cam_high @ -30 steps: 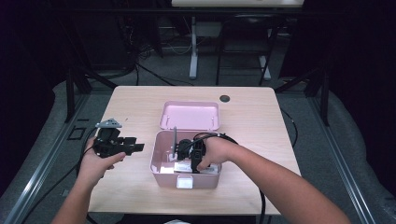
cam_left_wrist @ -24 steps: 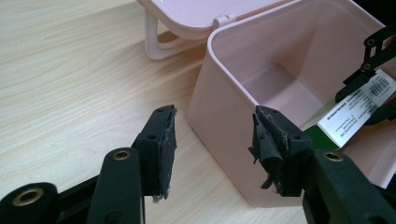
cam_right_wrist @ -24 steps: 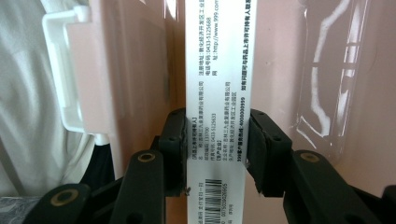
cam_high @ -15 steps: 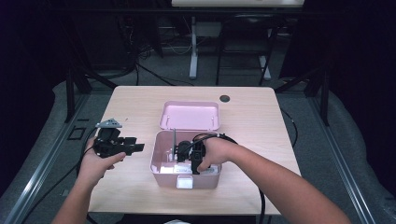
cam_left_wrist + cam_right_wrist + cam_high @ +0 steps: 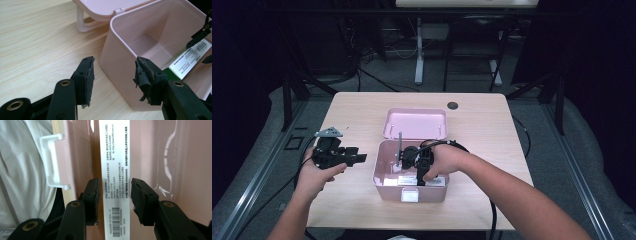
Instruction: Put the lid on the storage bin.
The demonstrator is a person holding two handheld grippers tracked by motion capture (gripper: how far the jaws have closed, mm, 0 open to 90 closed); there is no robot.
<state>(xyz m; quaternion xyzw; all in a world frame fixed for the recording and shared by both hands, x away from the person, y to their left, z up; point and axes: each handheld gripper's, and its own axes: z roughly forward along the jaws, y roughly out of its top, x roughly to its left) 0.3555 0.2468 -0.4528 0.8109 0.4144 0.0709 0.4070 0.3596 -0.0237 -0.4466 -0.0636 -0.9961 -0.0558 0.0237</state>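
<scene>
Your left tool [image 5: 357, 158] hovers over the bare bench [image 5: 357, 115] just left of the pink storage box [image 5: 384, 185], its jaws spread and holding nothing; in the left gripper view they stand open toward the near corner of that box [image 5: 117, 62], close to the wall but not touching it. The box's lid [image 5: 415, 123] lies flipped back behind it on the hinge. Farther right, your right tool [image 5: 424, 167] is down inside the box, and in the right gripper view its jaws flank a slim white medicine carton [image 5: 114, 170] with printed text and a barcode, the pads [image 5: 95, 197] close to its sides. Whether they are already pressing or just short of contact, I cannot tell. The carton stands on edge near the box's front wall, by the white latch [image 5: 53, 161]. You look to be at the grasping step: close firmly on the carton, then lift straight up so it clears the rim, while your left tool could steady the box.
</scene>
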